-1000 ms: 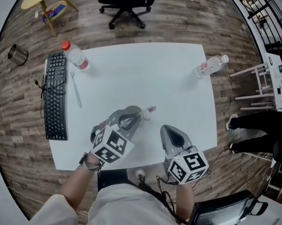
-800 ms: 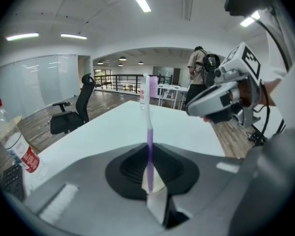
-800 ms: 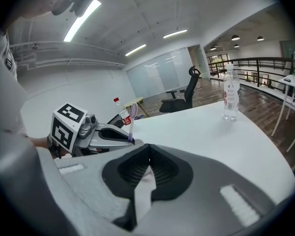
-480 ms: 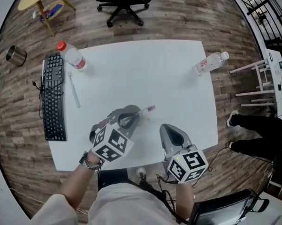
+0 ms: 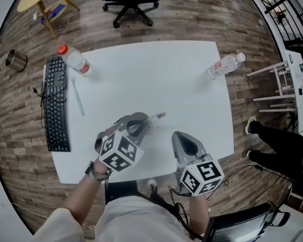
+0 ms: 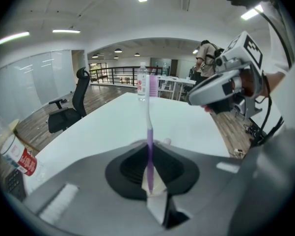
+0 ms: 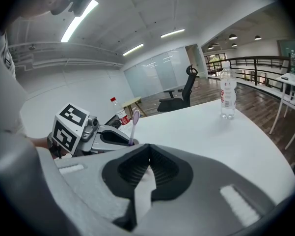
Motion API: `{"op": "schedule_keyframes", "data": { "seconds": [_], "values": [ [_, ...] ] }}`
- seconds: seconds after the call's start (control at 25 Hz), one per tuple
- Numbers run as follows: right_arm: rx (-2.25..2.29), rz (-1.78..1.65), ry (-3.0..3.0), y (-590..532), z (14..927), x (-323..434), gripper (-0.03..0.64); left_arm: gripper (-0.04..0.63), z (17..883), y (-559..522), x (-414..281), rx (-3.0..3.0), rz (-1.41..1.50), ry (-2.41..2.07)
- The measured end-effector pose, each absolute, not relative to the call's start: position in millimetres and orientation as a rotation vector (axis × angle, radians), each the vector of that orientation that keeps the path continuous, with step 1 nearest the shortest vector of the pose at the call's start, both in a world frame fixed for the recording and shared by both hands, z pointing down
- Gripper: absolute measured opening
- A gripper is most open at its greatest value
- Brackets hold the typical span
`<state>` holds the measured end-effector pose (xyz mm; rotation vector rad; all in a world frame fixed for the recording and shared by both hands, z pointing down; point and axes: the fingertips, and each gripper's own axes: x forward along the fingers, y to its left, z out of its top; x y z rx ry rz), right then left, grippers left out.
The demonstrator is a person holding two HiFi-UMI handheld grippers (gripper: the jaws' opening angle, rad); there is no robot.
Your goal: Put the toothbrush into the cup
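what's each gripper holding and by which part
The left gripper grips the toothbrush by the bottom end of its handle. The right gripper is shut and empty.

Left hand-held gripper (image 5: 145, 122) pinches the toothbrush (image 6: 149, 141); right hand-held gripper (image 5: 180, 137) hovers beside it, jaws together.

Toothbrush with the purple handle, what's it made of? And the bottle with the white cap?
The toothbrush, pinched in the left tongs, looks like smooth plastic: a thin, even stem, purple fading to white, slightly glossy. The bottle looks like clear thin plastic: you can see through it, and it has a red-printed label. Neither is certain from looks alone.
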<state>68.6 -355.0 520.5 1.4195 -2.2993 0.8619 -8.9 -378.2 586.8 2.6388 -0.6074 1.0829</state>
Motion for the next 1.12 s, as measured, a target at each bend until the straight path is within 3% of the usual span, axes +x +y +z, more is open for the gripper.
{"op": "schedule_keyframes", "data": {
  "seconds": [1.12],
  "values": [
    [1.409,0.879,-2.308,-351.8,524.5,65.6,0.002,0.046,599.9,-371.2,-6.3,2.654,1.359,-0.516]
  ]
}}
